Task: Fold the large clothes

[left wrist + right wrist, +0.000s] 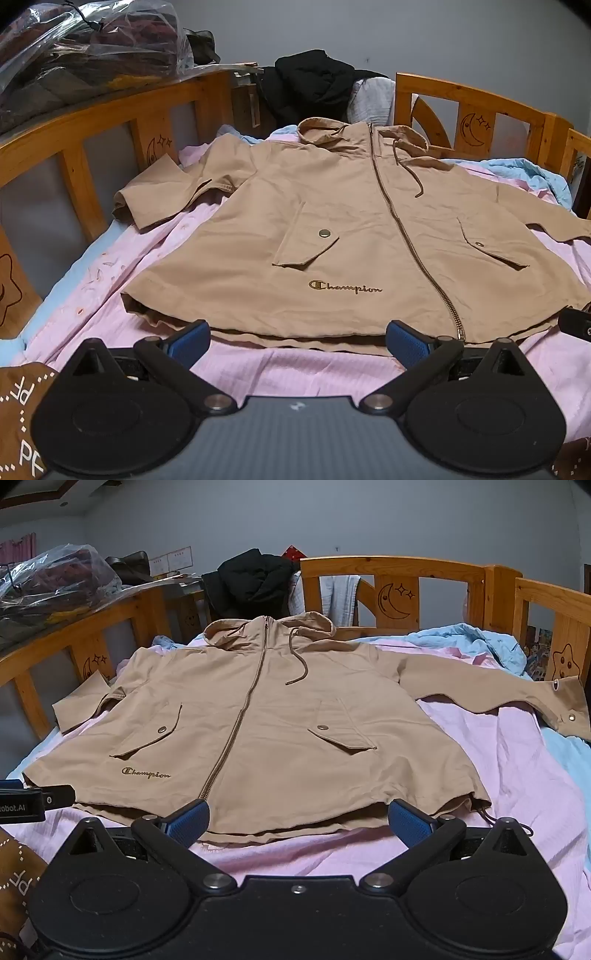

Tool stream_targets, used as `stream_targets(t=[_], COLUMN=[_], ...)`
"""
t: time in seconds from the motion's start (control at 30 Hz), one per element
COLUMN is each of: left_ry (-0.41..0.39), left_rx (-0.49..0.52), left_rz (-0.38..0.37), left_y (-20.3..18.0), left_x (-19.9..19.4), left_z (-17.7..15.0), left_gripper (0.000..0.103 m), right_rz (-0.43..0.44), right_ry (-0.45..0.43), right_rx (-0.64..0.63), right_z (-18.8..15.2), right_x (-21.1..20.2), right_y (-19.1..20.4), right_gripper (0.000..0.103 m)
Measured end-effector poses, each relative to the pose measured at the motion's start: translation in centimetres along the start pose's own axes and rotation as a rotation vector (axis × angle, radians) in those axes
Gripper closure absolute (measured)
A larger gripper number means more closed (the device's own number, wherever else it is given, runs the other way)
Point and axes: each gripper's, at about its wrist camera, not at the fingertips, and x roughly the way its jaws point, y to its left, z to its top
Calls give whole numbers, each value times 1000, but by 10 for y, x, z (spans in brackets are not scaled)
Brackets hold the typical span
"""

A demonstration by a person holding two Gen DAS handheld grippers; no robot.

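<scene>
A wooden bed (391,566) with moon-and-stars carvings on its rails carries a pink sheet (517,775) over a light blue one (480,642). A tan hooded jacket (277,720) lies face up and zipped on the pink sheet, hood toward the far rail, sleeves spread to each side, hem nearest the cameras. Gold embroidered script reading "Champion" (345,287) sits low on the front panel, below a snap-flap pocket (306,245); a matching pocket (341,734) sits across the zipper (240,716). A black garment (255,579) is heaped at the far rail, and a clear plastic bag of clothes (85,55) rests beyond the side rail. The left hand-held gripper (295,341) hovers just short of the hem, blue pads spread wide, nothing between them. The right hand-held gripper (297,821) does the same, jaws wide and empty. In the right wrist view, the left tool's edge shows partial lettering "obot.AI" (13,808).
</scene>
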Motion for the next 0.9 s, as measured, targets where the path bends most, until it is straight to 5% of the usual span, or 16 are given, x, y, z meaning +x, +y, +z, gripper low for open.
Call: stream_targets(t=[0.9], left_ry=[1], left_rx=[2], left_rz=[6], left_y=[2], left_x=[2], left_z=[-1], left_gripper=[0], right_rz=[-2], right_ry=[10], right_rx=[14], right_z=[0], right_x=[1], right_y=[-1], right_gripper=[0])
